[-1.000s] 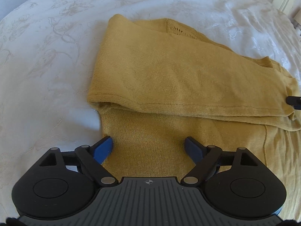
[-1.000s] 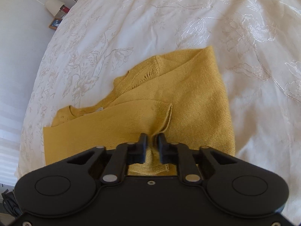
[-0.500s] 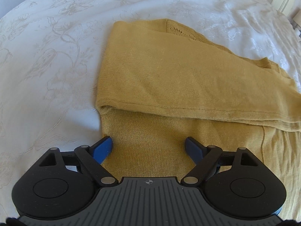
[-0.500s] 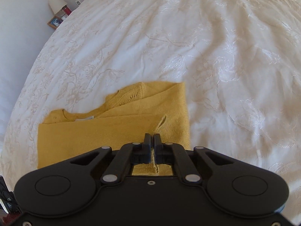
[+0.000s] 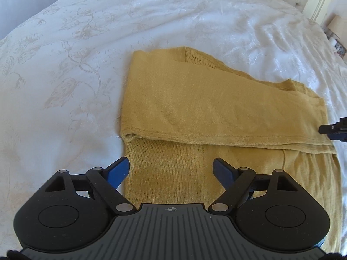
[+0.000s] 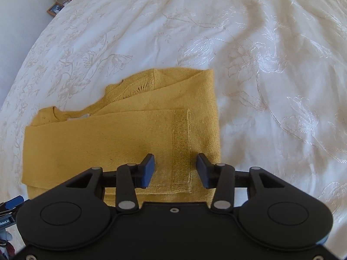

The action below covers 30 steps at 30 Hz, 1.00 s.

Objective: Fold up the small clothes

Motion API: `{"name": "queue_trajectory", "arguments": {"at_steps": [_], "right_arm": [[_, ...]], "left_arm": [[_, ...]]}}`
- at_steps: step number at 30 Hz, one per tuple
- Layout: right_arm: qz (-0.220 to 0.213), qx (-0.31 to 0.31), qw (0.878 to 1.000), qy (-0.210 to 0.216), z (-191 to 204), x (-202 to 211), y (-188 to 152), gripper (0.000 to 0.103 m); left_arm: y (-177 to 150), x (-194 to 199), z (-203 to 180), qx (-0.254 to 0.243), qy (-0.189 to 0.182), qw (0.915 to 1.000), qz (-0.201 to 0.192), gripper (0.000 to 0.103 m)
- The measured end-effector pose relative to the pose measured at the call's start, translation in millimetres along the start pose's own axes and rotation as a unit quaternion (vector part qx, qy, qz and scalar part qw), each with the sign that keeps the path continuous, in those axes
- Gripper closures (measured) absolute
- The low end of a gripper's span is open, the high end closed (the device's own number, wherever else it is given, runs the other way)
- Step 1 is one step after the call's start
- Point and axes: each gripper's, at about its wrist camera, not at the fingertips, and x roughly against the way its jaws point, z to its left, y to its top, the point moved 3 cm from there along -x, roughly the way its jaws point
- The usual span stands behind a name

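On the white bedspread (image 6: 271, 69) lies the yellow knit sweater (image 6: 121, 134), already folded lengthwise, one sleeve laid flat across it. The right gripper (image 6: 175, 170) is opening its jaws just over the sleeve cuff and clamps nothing. The left gripper (image 5: 171, 171) hangs wide apart above the other end, empty. I think the crosswise fold is what remains.
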Motion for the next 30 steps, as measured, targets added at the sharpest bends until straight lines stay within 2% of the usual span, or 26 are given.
{"name": "queue_trajectory", "arguments": {"at_steps": [1,2,3,5,8,12,19,21,23,24,26,30], "right_arm": [[0.003,0.002,1.0,0.005,0.4,-1.4,-0.1,0.053],[0.005,0.007,1.0,0.009,1.7,-1.9,0.1,0.082],[0.006,0.014,1.0,0.017,4.5,-0.2,0.3,0.089],[-0.008,0.033,0.999,0.02,12.0,9.6,2.9,0.09],[-0.043,0.053,0.998,-0.005,14.9,35.3,9.0,0.09],[-0.034,0.034,0.999,-0.025,-0.6,29.2,13.4,0.09],[-0.012,0.057,0.997,-0.04,4.5,9.2,6.6,0.08],[-0.007,0.061,0.997,-0.055,3.0,6.0,3.4,0.071],[-0.005,0.061,0.996,-0.068,-1.1,3.2,1.0,0.055],[-0.004,0.059,0.996,-0.072,-3.6,2.4,0.1,0.051],[-0.005,0.051,0.996,-0.08,-11.2,1.3,-2.4,0.039],[-0.004,0.042,0.996,-0.081,-20.3,1.4,-5.8,0.031]], "left_arm": [[1.9,2.0,-0.1,-0.002,0.001,1.0,-0.004,0.02],[4.3,4.2,-0.3,-0.005,0.003,0.9999,-0.008,0.02],[7.4,5.9,-0.7,-0.008,0.004,0.9999,-0.012,0.02],[15.5,9.9,-1.3,-0.013,0.005,0.9996,-0.024,0.02],[31.5,13.9,-0.9,-0.02,0.009,0.9988,-0.045,0.02],[50.3,2.8,-0.3,-0.024,0.015,0.9983,-0.051,0.02],[70.8,-34.3,2.0,-0.05,0.055,0.9965,-0.04,0.02],[72.2,-47.6,9.9,-0.05,0.078,0.9955,-0.022,0.02],[71.3,-59.8,19.4,-0.049,0.099,0.9939,0.0,0.019],[70.0,-64.6,25.2,-0.044,0.102,0.9938,0.009,0.018],[68.2,-69.4,35.8,-0.027,0.088,0.9956,0.018,0.016],[67.1,-67.7,45.0,-0.006,0.073,0.9971,0.024,0.013]]}}
